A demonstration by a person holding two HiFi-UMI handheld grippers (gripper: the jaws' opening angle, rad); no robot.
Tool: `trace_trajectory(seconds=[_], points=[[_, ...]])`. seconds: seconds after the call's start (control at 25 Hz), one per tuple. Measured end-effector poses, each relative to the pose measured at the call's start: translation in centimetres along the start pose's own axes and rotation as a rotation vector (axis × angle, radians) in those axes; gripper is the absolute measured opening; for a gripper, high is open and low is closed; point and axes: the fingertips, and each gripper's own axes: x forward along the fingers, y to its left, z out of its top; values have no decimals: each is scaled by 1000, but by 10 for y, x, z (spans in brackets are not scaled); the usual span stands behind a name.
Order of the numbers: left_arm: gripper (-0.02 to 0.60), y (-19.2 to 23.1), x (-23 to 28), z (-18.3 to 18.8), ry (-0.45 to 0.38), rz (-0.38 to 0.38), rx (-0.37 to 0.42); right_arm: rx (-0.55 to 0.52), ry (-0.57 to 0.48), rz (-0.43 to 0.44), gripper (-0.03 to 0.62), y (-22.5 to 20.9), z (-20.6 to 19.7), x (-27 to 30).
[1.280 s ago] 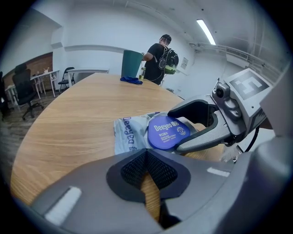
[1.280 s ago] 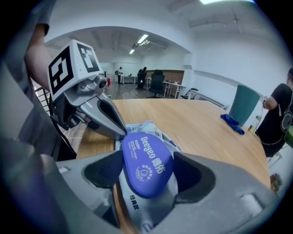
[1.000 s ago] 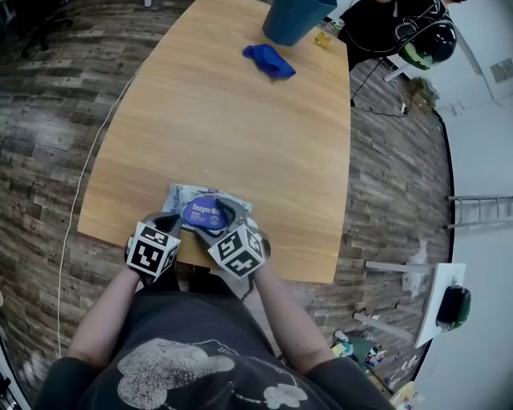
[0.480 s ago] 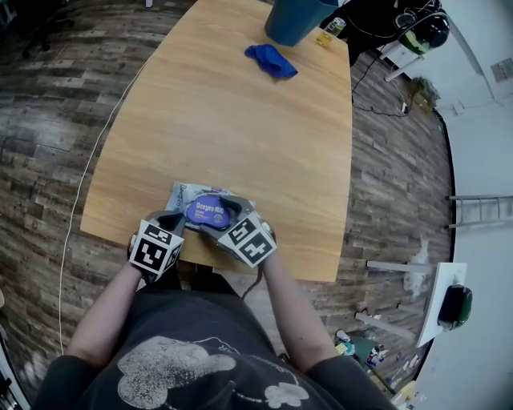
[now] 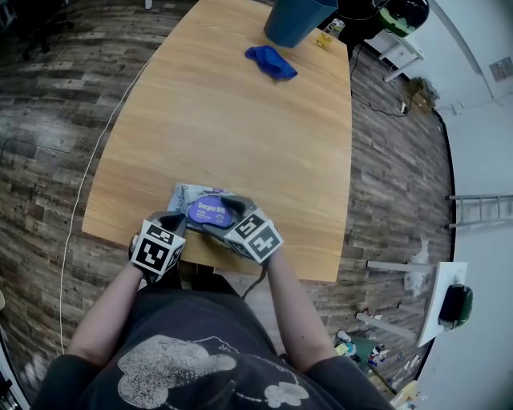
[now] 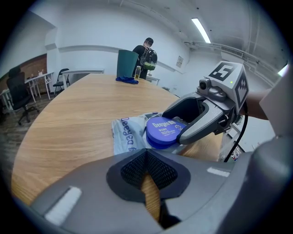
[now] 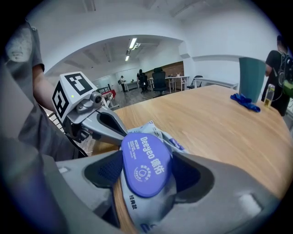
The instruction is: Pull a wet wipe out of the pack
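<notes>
The left tool [image 6: 147, 155], pressed together with nothing in it, sits at the near left side of the wet wipe pack [image 5: 186, 198]. The pack lies at the near edge of the tabletop [image 5: 240, 120]. The blue lid [image 5: 209, 213] is on top of the pack, and the right tool [image 7: 145, 169], coming in from the pack's near right side, pinches that lid by its edges. Well beyond the pack, a blue cloth [image 5: 269, 61] lies near a teal bin [image 5: 292, 18].
</notes>
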Motion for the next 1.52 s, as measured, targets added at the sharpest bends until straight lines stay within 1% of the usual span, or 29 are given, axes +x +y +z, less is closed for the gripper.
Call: trace_trajectory(seconds=[0.16,0.32,0.56,0.64,0.76,0.88,0.92,0.96,1.0,1.08,1.24,1.36,1.52], points=[[18,-1,0,0,1,-4,3,-54,-2,-85,327,2,-2,1],[18,-1,-1,0,0,-2,5,-72,-22,-162,328,2,-2,-4],[18,1,0,1,-3,0,8,-90,-132,-277,325,0,16,-26],[18,0,0,1,-4,2,10,-93,-149,-298,322,-3,19,-32],[18,-1,0,1,-6,6,13,-84,-167,-301,316,-5,24,-38],[18,-1,0,1,-4,6,13,-71,-207,-299,269,-6,33,-43],[18,-1,0,1,-3,6,12,-79,-211,-311,230,-8,35,-45],[18,-1,0,1,-2,5,11,-97,-208,-329,132,-10,36,-46],[18,-1,1,1,-2,5,11,-117,-202,-344,121,-13,37,-46],[18,-1,1,1,-1,3,9,-133,-203,-357,120,-17,39,-46],[18,-2,1,0,-2,3,9,-119,-227,-375,120,-31,43,-47],[18,-2,1,0,-3,2,9,-110,-249,-415,124,-45,50,-46],[18,-3,1,0,-2,1,7,-67,-280,-466,135,-62,57,-43]])
